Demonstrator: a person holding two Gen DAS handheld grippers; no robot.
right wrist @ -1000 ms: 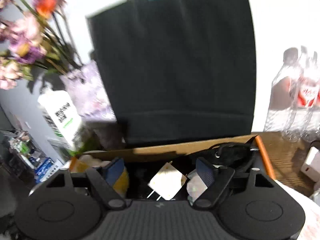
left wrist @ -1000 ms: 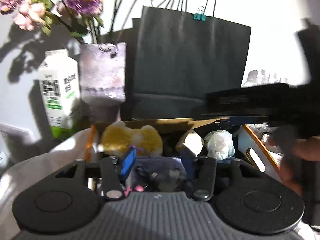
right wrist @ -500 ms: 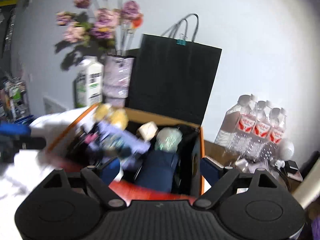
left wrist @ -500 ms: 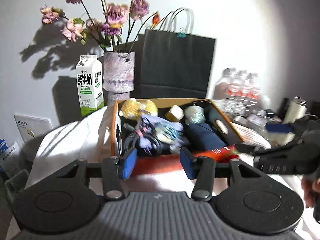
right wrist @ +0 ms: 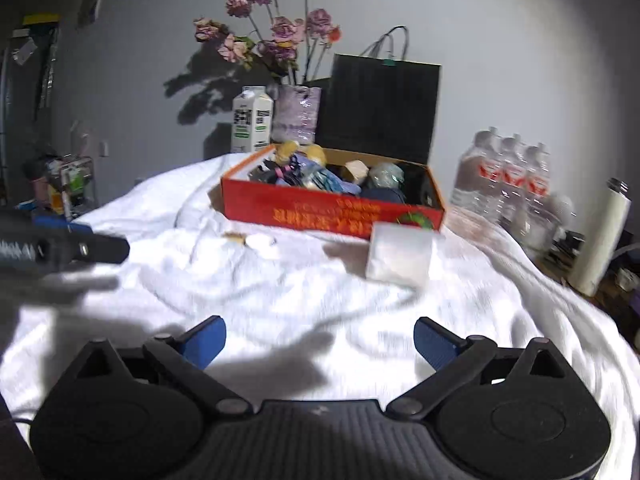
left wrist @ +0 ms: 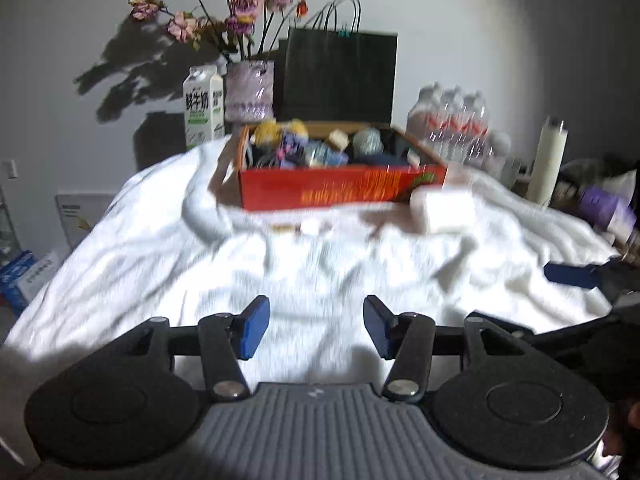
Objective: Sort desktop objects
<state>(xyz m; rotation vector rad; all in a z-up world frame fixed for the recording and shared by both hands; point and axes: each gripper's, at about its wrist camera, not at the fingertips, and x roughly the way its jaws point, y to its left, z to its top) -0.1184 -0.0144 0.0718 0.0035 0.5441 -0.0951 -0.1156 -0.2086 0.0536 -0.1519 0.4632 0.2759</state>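
Both grippers are now sitting well back from the far orange cardboard box [right wrist: 332, 210] of sorted items; left gripper [left wrist: 316, 328] half-open and empty, right gripper [right wrist: 320, 342] opening wide, empty, probably ready for the white tissue pack [right wrist: 400, 256].

Lived-in home room: dried flowers [right wrist: 276, 36], milk carton [right wrist: 252, 120], water bottles [right wrist: 508, 176], white blanket [right wrist: 320, 280].

I can't make out the small blurred bits [right wrist: 256, 241] on the cloth [right wrist: 280, 300] before the box's [right wrist: 332, 212] front edge.
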